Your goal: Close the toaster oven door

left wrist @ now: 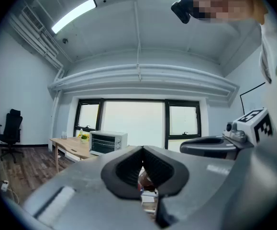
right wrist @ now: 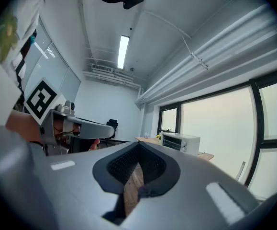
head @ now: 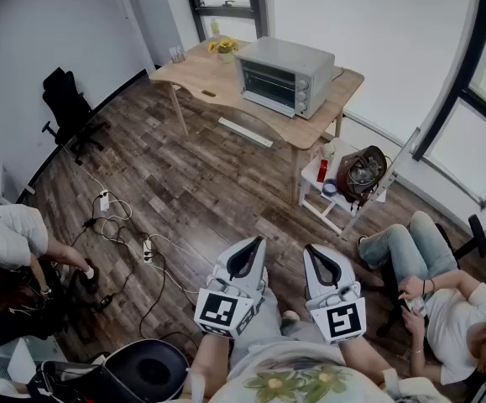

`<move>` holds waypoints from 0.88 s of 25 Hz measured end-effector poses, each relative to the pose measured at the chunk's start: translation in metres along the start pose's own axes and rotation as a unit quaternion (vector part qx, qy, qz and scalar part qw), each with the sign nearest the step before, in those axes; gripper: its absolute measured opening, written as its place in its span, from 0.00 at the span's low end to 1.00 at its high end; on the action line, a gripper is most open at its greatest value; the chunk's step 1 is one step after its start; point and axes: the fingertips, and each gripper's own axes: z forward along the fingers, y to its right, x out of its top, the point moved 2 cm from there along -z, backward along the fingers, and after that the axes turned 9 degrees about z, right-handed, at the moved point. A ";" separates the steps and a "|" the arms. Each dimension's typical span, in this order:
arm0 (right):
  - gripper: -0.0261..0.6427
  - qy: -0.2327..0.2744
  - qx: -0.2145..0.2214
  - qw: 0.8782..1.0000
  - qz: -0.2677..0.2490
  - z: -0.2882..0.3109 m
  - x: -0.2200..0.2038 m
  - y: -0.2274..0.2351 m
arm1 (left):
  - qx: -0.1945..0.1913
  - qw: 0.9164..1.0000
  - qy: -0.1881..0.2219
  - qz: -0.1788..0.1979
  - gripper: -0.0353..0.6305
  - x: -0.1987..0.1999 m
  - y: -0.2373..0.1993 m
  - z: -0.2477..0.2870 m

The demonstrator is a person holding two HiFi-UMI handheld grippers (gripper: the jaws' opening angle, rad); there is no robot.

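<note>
A silver toaster oven (head: 283,78) stands on a wooden table (head: 217,86) by the window, across the room from me. Its glass door sits flush against the front, with the handle at the top. In the left gripper view the toaster oven (left wrist: 108,142) is small and distant, and in the right gripper view the toaster oven (right wrist: 180,142) is just as far. My left gripper (head: 249,243) and right gripper (head: 316,250) are held close to my body, side by side, pointing toward the table. Both are shut with nothing between the jaws.
Wood floor lies between me and the table, with cables and power strips (head: 121,225) at the left. A black office chair (head: 68,107) stands by the left wall. A white trolley with a brown bag (head: 358,175) is beside the table. People sit at right (head: 444,300) and left (head: 12,250).
</note>
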 end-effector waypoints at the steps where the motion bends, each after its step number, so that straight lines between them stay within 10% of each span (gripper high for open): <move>1: 0.04 -0.001 -0.001 1.000 0.002 0.004 0.000 0.000 | -0.001 1.000 -0.001 -0.002 0.06 -0.001 -0.004 0.002; 17: 0.04 -0.010 -0.003 1.000 0.009 0.100 -0.009 0.036 | 0.004 0.999 -0.012 -0.034 0.06 -0.027 -0.092 0.070; 22: 0.22 -0.026 -0.001 1.000 0.016 0.154 -0.011 0.049 | 0.000 0.999 -0.010 -0.032 0.19 -0.033 -0.138 0.104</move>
